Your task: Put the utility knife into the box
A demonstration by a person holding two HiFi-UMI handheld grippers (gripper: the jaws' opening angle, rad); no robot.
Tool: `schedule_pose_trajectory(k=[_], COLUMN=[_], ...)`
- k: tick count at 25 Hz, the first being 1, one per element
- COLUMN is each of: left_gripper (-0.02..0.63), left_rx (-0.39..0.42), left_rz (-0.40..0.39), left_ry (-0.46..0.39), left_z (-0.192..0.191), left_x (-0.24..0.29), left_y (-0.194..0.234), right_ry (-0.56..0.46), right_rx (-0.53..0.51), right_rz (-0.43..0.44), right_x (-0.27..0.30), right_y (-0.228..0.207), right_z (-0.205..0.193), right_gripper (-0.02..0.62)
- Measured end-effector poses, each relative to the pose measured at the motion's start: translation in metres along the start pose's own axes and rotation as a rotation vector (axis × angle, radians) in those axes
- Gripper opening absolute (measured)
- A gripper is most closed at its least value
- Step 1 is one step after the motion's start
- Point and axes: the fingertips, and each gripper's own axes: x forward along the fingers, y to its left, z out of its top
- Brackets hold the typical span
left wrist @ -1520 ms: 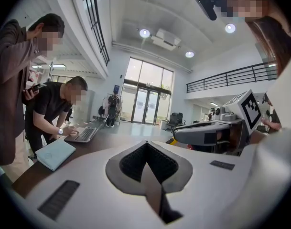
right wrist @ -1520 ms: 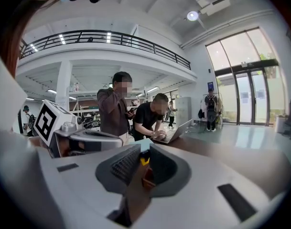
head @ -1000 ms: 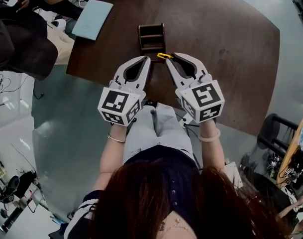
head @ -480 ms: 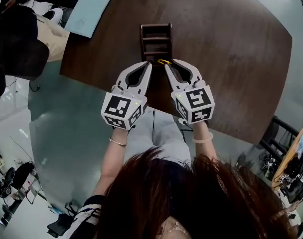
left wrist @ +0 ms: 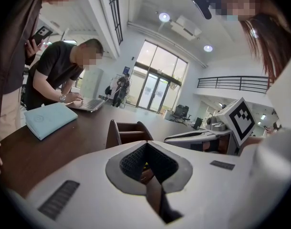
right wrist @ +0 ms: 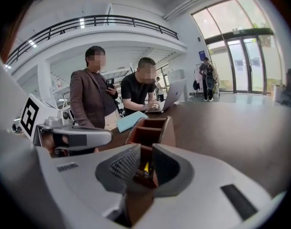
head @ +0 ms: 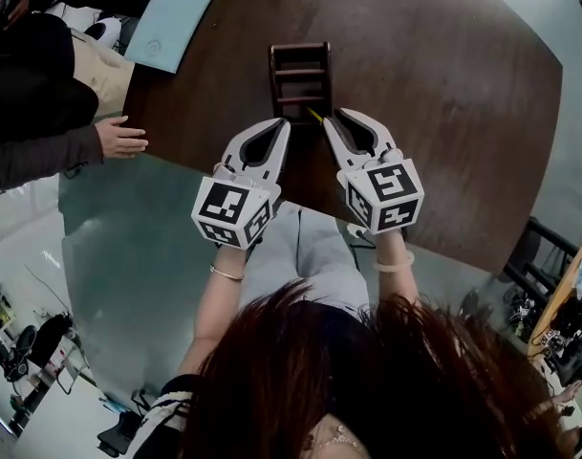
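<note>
**Knife clamped in right gripper, at the box's near end**

Head view: the right gripper (head: 331, 116) is clamped on the utility knife (head: 314, 114). Only a short yellow sliver shows past the tips, slanting up-left toward the near end of the box (head: 300, 73). The rest of the knife is hidden, so its long axis reads only roughly along that slant. The left gripper (head: 284, 123) is just beside it, tips near the same end of the box. Both are over the dark table (head: 443, 84). Count: one knife, one box with cross dividers, two grippers, and one teal notebook (head: 171, 22) well apart at the table's far left.

Left gripper view: jaws together at the tips, nothing clamped. The box is just beyond them.

Right gripper view: jaws a narrow slot apart with the yellow knife pinched in it, seen nearly end-on. The box is right behind the tips. Can't tell whether the knife touches the box.
</note>
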Motion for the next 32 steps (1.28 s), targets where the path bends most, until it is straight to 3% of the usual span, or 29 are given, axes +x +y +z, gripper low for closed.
schedule_pose_trajectory(k=[7,11,17,21,32], left_gripper=[-0.007,-0.006,-0.006,-0.006,-0.006], left_rx=[0.045,0.069,0.103,0.114,0.133], left_rz=[-0.02,0.0,0.005,0.003,-0.018], left_ry=[-0.033,-0.064,-0.128,-0.149,-0.159], left_z=[0.032,0.061,0.097,0.108,0.112], left_x=[-0.025,-0.045,-0.061,-0.074,-0.073], left_y=[-0.014,-0.027,-0.044,-0.068,-0.073], right_ry=[-0.15,-0.232,-0.307,-0.326,-0.333], right_rx=[-0.027,-0.029,-0.071,-0.099,-0.121], right_rz=[-0.059,-0.084,-0.065,-0.059,-0.043], right_x=[-0.046,-0.085,-0.118,-0.145,-0.144], right_y=[0.007,0.015,0.033,0.044,0.058], right_z=[0.061,0.097,0.129,0.135,0.131], right_gripper=[0.063,0.026,0.015,0.015,0.015])
